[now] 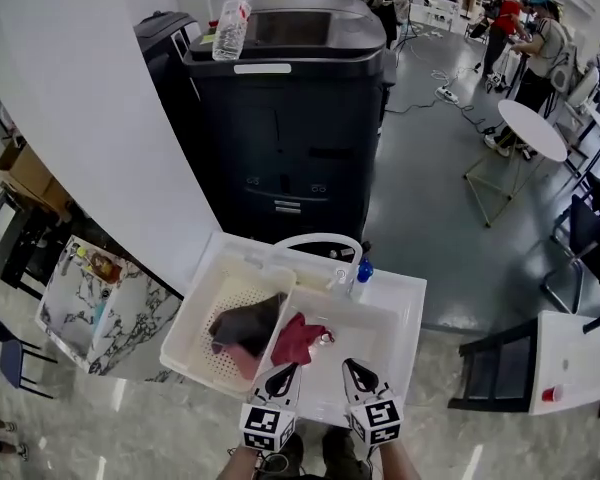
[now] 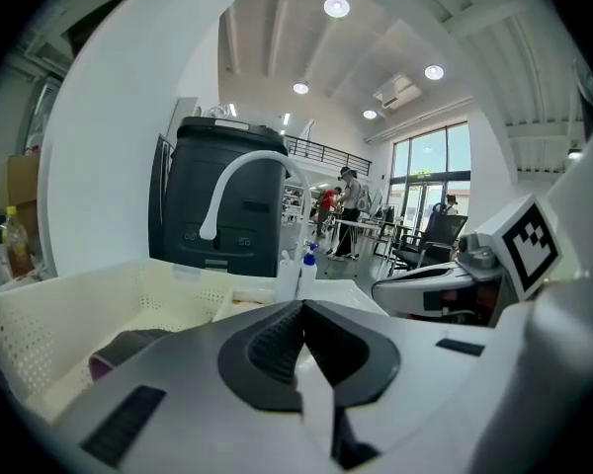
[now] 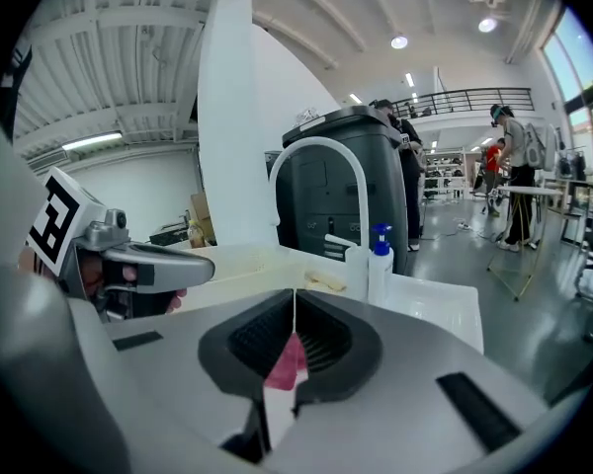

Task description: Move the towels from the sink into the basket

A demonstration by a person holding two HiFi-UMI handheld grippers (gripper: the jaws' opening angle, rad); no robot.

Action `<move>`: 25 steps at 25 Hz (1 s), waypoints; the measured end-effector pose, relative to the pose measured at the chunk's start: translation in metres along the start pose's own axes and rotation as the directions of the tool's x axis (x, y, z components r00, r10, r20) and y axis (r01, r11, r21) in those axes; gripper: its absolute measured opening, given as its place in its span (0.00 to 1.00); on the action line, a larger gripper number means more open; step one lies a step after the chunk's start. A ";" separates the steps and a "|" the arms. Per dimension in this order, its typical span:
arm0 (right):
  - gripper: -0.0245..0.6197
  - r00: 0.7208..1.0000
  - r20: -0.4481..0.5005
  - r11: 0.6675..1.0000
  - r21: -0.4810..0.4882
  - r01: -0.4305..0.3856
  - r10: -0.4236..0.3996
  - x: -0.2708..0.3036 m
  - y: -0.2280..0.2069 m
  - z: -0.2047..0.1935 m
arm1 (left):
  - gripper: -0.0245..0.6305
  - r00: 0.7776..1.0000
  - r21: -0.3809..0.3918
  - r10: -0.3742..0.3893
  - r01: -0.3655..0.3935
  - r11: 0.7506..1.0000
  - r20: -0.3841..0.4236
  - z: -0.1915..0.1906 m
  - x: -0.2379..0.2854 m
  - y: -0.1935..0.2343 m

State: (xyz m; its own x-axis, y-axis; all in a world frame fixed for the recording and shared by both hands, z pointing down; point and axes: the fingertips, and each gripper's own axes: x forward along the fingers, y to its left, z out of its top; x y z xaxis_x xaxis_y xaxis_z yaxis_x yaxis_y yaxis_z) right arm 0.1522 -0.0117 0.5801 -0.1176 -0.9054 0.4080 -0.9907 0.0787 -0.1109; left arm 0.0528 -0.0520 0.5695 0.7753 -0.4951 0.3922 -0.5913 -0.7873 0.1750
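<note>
A red towel (image 1: 296,340) lies in the white sink (image 1: 385,340), against the wall it shares with the basket. The white perforated basket (image 1: 193,313) sits at the sink's left and holds a dark grey towel (image 1: 245,322) over a pinkish one (image 1: 242,360). My left gripper (image 1: 284,372) hangs just in front of the red towel, jaws together and empty (image 2: 301,309). My right gripper (image 1: 353,367) is beside it over the sink's front, also shut (image 3: 295,309). A strip of the red towel (image 3: 287,363) shows through the slit under its pads.
A white arched faucet (image 1: 320,240) and a blue-capped pump bottle (image 1: 362,272) stand at the sink's back. Behind it is a large black bin (image 1: 290,118) with a water bottle (image 1: 232,26) on top. People stand by a round table (image 1: 533,128) far right.
</note>
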 end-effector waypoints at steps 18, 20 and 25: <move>0.09 0.974 -0.150 0.985 0.034 -0.167 0.170 0.062 0.006 -0.088 | 0.05 0.990 -0.103 0.078 -0.090 0.991 -0.119 -0.094 0.048 0.024; 0.09 0.969 -0.165 0.983 0.031 -0.183 0.185 0.068 0.006 -0.095 | 0.05 0.989 -0.109 0.080 -0.094 0.990 -0.127 -0.100 0.053 0.028; 0.09 0.955 -0.200 0.975 0.025 -0.219 0.220 0.082 0.007 -0.113 | 0.05 0.986 -0.122 0.085 -0.102 0.987 -0.141 -0.114 0.064 0.034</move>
State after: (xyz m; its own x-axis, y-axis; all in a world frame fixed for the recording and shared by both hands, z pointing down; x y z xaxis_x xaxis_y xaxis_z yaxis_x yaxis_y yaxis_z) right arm 0.1278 -0.0383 0.7155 -0.3434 -0.7637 0.5466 -0.9389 0.2646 -0.2203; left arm 0.0573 -0.0684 0.7036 0.6834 -0.5034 0.5287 -0.6902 -0.6816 0.2432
